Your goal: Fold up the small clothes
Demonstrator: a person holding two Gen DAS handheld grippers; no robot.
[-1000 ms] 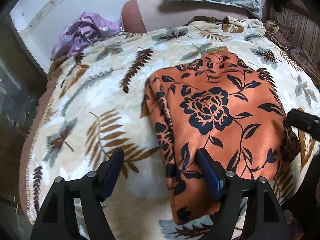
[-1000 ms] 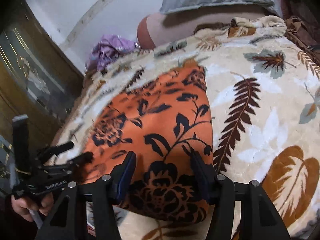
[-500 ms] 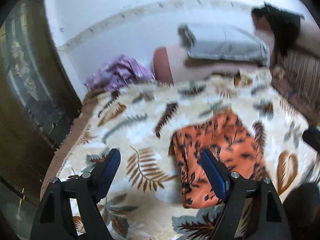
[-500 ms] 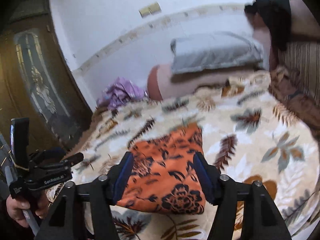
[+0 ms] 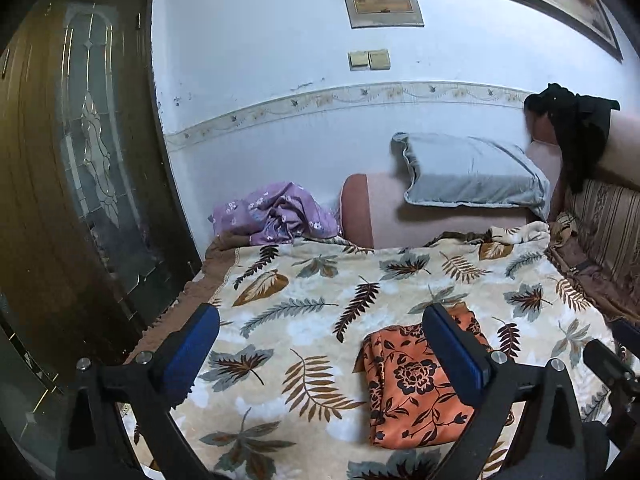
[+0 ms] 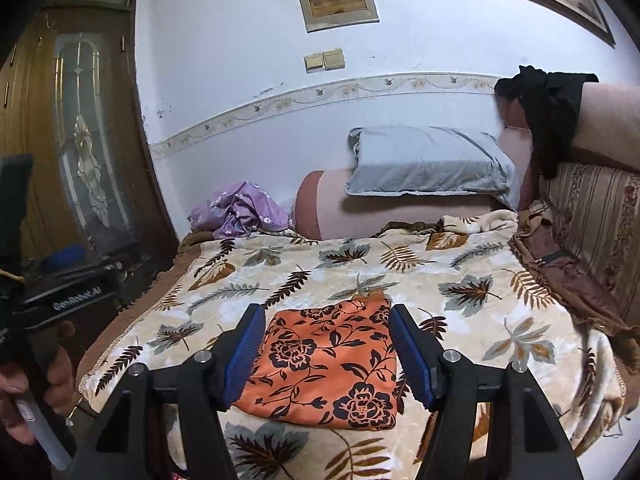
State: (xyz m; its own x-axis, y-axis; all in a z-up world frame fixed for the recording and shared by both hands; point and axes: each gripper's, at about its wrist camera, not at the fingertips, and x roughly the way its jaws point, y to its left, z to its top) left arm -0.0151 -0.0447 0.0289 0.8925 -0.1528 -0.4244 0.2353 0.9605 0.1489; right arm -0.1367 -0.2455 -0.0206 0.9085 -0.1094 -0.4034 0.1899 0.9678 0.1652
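Cloth, thin and limp: the folded orange floral garment (image 6: 326, 364) lies flat on the leaf-print blanket (image 6: 460, 320), below and ahead of both tools. Left gripper (image 5: 320, 354) is opening, empty; right gripper (image 6: 326, 356) gapes, empty. Likely slippery, so pinch a folded edge.

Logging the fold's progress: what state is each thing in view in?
Orange floral garment: folded flat on the leaf-print blanket, ungripped.
Purple floral cloth: crumpled, unfolded, at the blanket's far edge.
Grey pillow: lying on the pink bolster.
Left gripper: jaws opening, empty.
Right gripper: open, empty.
Wooden door: shut.
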